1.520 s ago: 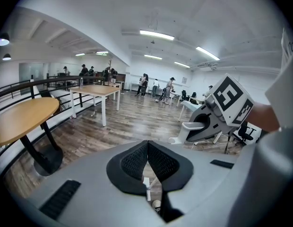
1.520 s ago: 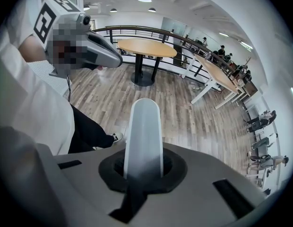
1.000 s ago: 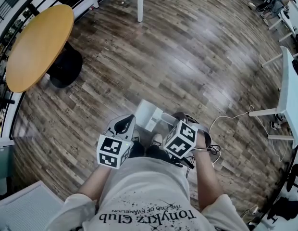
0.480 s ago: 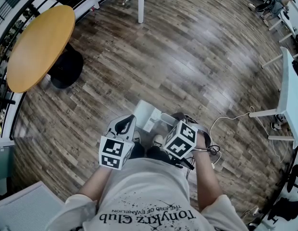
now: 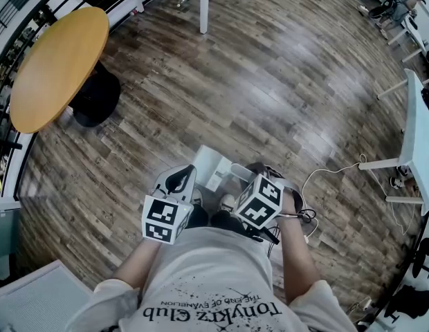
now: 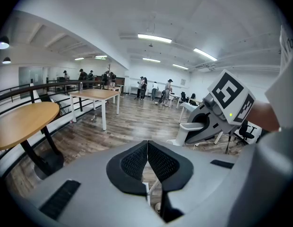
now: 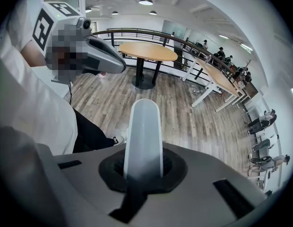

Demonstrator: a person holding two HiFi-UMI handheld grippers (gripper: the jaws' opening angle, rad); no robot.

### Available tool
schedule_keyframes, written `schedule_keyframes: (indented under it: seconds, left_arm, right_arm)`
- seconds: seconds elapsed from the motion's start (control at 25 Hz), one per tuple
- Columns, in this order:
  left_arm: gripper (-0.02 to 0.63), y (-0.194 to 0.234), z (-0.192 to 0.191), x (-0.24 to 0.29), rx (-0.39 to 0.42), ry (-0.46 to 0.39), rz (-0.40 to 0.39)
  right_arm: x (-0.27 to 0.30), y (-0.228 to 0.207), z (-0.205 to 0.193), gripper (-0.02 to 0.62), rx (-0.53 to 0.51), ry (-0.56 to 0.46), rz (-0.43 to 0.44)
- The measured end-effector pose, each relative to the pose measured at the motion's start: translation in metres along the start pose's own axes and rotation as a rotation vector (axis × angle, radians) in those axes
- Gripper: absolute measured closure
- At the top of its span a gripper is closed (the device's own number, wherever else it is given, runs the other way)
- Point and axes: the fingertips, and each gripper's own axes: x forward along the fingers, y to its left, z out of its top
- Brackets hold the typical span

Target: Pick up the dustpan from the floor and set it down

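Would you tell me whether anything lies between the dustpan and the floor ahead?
Nothing visible does. The right gripper holds the dustpan by its handle over bare floor; only a shoe lies nearby.

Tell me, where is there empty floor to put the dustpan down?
The wooden floor ahead is bare, between the round yellow table and the white table. It is crowded near the dustpan, the shoe and the white cable.
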Motion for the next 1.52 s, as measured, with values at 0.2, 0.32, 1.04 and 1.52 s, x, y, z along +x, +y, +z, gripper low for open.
schedule_keyframes:
  seconds: [0.2, 0.32, 1.04, 1.52]
  left_arm:
    - [0.583, 0.003, 0.002, 0.005, -0.005, 0.002, -0.004]
    - [0.583, 0.004, 0.003, 0.01, -0.008, 0.009, -0.005]
    - [0.583, 0.028, -0.004, 0.041, -0.019, 0.067, -0.009]
    - [0.583, 0.035, -0.016, 0.061, -0.035, 0.105, -0.02]
  right_arm:
    - [0.003, -0.005, 0.001, 0.565, 0.002, 0.003, 0.006]
    - [0.006, -0.01, 0.0, 0.565, 0.006, 0.005, 0.004]
    - [0.057, -0.039, -0.005, 0.565, -0.002, 0.031, -0.011]
    - [0.09, -0.049, -0.006, 0.565, 0.002, 0.028, -0.023]
